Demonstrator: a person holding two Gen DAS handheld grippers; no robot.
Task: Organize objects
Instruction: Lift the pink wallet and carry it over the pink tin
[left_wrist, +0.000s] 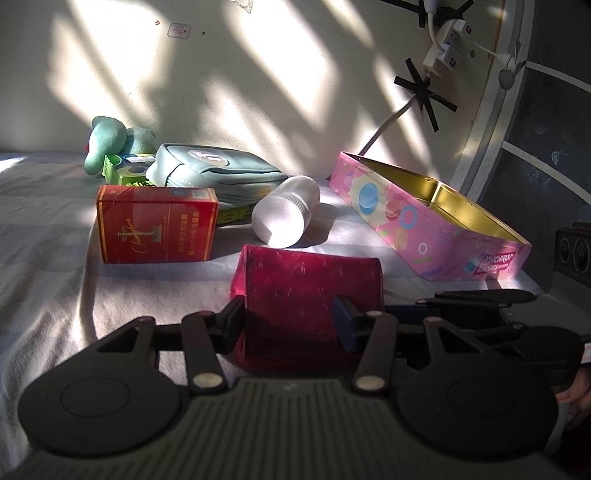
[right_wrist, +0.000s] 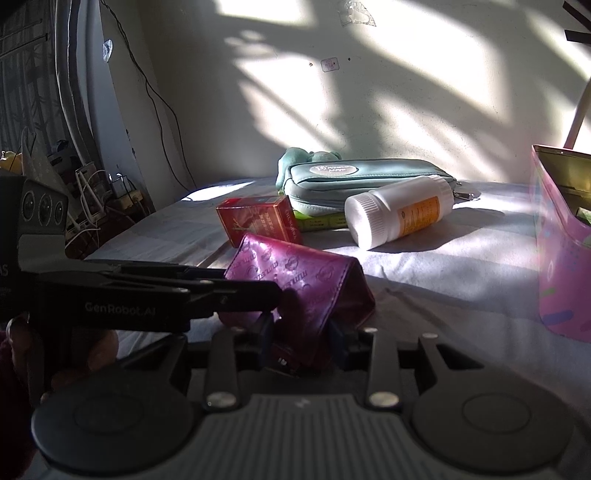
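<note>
Both grippers are angled down at the bed sheet (left_wrist: 55, 258), clamped on the same magenta wallet (left_wrist: 310, 288) from two sides. The left gripper (left_wrist: 291, 317) has its pads pressed on the wallet's near end, and the right gripper (right_wrist: 303, 343) pinches the near corner with a narrower gap.

The wallet sits near, tented up, in front of the red carton (left_wrist: 155, 225) and white bottle (left_wrist: 284, 210), with the pink tin (left_wrist: 424, 229) off to the right.

Only the right wrist view shows the bottle's orange label and the cables on the far left; the left view catches the tin's gold inside.
</note>
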